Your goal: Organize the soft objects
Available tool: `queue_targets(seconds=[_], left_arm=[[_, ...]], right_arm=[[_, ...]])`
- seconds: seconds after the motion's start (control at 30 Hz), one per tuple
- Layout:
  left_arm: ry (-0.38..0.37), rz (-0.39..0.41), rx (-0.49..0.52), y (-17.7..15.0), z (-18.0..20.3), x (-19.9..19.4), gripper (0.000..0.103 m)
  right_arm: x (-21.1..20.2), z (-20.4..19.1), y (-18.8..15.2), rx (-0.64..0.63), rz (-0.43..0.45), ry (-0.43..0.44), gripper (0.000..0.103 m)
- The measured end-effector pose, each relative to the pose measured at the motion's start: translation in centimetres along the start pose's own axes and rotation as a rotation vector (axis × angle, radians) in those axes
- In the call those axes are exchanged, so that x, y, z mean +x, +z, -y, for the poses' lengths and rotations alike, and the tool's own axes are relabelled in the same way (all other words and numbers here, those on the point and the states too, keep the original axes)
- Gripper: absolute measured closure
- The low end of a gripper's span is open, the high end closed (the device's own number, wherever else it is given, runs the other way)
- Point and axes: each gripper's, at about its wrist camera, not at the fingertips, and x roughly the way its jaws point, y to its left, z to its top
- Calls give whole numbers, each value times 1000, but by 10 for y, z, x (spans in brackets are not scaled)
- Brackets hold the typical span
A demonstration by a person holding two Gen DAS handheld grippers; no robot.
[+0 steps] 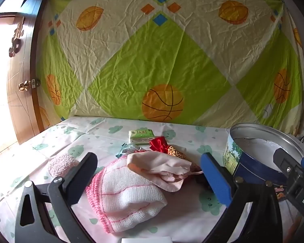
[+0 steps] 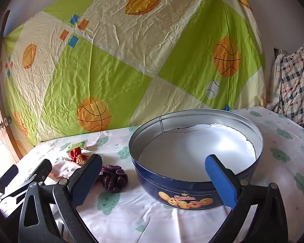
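Left gripper (image 1: 150,174), jaws spread and empty, frames the folded pink-edged white cloth (image 1: 127,198) at lower centre; right gripper (image 2: 154,178), likewise spread, faces the empty round blue tin (image 2: 192,194), probably the container

A large crinkled bedsheet (image 1: 152,60) in lime-green and cream diamonds, printed with orange basketballs, orange leaf-shaped balls and small blue and orange squares, hangs as a backdrop from 10 to 2 o'clock in both wrist views. At 9 o'clock in the left view stands a brown wooden door (image 1: 20,81) with a brass latch (image 1: 28,85) and a dark ornament (image 1: 17,38) above it; strong light floods in just left of it. At 3 o'clock in the right view, a plaid cloth (image 2: 293,85) in white, navy and red checks hangs bunched beside the backdrop. A white tablecloth (image 2: 131,218) printed with mint-green smiling clouds covers the surface from 4 to 8 o'clock.
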Motion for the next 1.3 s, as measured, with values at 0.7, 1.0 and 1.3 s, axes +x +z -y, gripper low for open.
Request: queue_targets(seconds=[0.7,1.0,1.3], left_arm=[[6,-16,7,-2,1,3,0],[5,-15,12,-3,1,3,0],[6,-19,10,-4,0,3,0]], right_arm=[[-6,-6,-1,-46,38,-9,1],[-7,-4,0,-42,43,-9,1],[-8,-4,0,-41,45,-9,1]])
